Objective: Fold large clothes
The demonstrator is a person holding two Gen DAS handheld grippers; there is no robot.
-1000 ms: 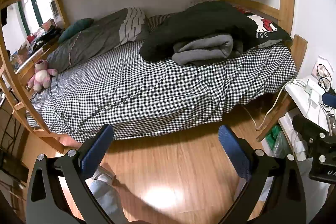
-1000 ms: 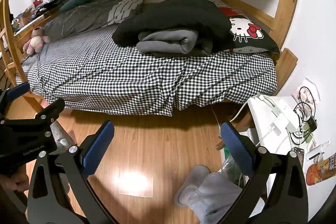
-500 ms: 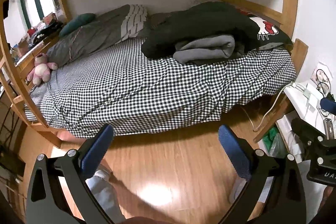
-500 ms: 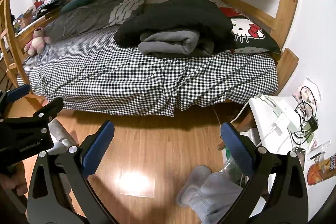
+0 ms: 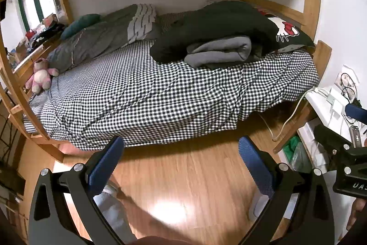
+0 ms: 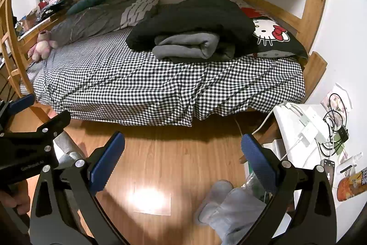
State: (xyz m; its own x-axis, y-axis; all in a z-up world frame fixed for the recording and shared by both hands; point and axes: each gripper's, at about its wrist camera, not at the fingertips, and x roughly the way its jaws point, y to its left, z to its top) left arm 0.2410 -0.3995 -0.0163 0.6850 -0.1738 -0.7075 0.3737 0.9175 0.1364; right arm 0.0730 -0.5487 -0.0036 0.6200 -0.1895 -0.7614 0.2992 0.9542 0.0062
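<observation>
my left claw (image 5: 181, 157) and right claw (image 6: 182, 153) gape empty, well short of the dark, maybe folded clothes (image 6: 192, 20) on the bed (image 6: 149, 86).

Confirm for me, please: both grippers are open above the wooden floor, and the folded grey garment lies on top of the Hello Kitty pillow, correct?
Not quite. The folded grey garment lies on the checked sheet, beside the Hello Kitty pillow and partly under the black garment, as the right wrist view shows. The rest holds: the left gripper and right gripper are open above the wooden floor.

Checkered bed (image 6: 142, 86) bears folded clothes (image 6: 190, 31), quilt (image 6: 103, 15)
</observation>
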